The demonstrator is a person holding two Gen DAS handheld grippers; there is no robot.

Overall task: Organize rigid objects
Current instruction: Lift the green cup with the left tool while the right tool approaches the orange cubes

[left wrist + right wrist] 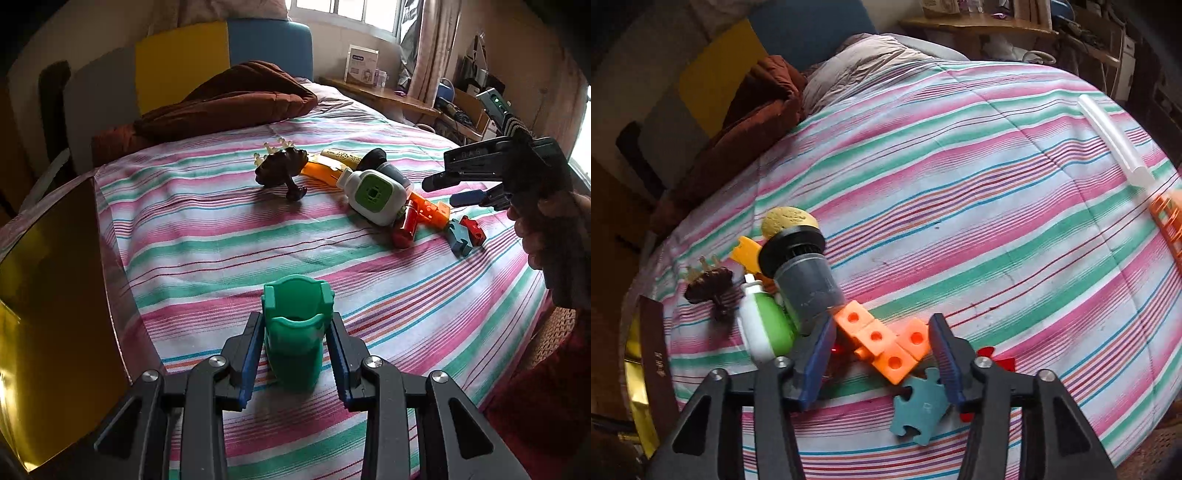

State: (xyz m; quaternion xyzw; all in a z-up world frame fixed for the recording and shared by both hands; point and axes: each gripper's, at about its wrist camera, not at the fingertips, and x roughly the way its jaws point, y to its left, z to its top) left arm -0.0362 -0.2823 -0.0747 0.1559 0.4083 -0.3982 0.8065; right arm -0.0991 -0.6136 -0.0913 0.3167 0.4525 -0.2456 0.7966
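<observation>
My left gripper (293, 350) is shut on a green plastic cup-shaped piece (295, 328), held above the striped bed. A pile of toys lies ahead: a brown mushroom toy (282, 168), a white and green bottle (375, 194), an orange block piece (428, 210) and a teal puzzle piece (458, 240). My right gripper (882, 354) is open, its jaws on either side of the orange block piece (882, 343), with the teal puzzle piece (919, 410) just below. It also shows in the left wrist view (443, 188), above the pile.
A gold box (55, 314) stands at the bed's left edge. A grey cylinder with black cap (801, 273) and a yellow sponge (788, 219) lie in the pile. A white tube (1112, 140) and an orange basket (1169, 221) lie at the right. A brown quilt (229, 99) lies behind.
</observation>
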